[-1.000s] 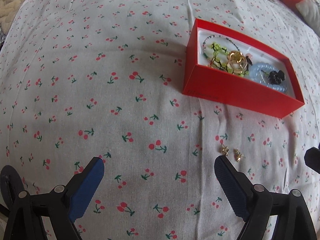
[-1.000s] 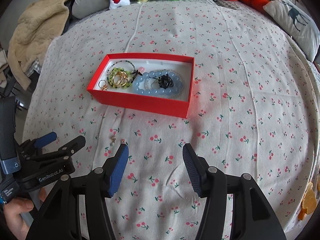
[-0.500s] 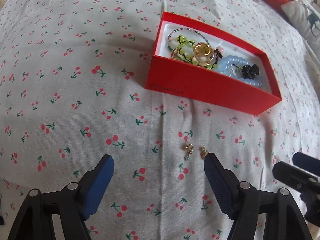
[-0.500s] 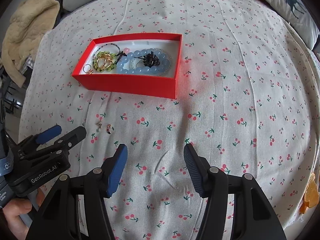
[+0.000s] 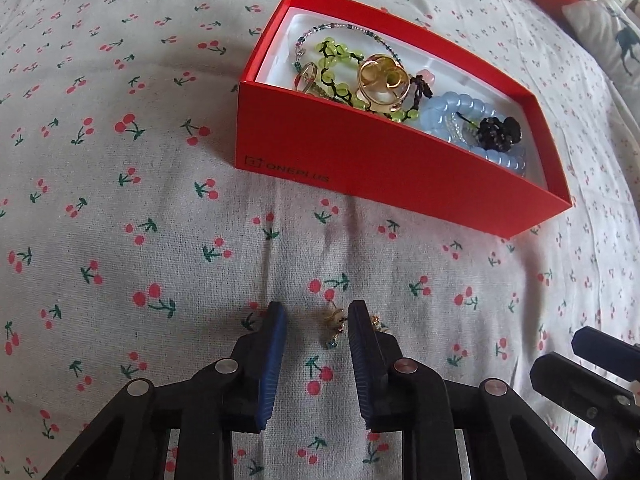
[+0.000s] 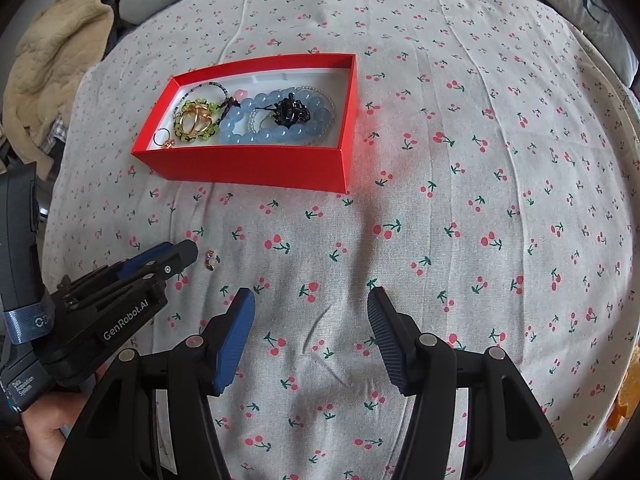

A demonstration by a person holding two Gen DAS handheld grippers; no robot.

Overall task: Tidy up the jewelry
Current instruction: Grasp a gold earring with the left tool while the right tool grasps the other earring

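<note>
Here, the cherry-print bedsheet [image 6: 460, 208] fills the view; left gripper [image 5: 316, 330] closing around an earring [image 5: 335, 322], right gripper [image 6: 311, 312] apart.

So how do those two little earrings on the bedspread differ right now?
One earring lies between the left claw's closing blue pads, not yet pinched; the other earring sits just outside its right-hand pad. The first shows whole, its small stones plain; the second is half hidden behind the pad. Both are tiny, gold-toned, and lie on the cherry-print bedspread, short of the red box.
</note>
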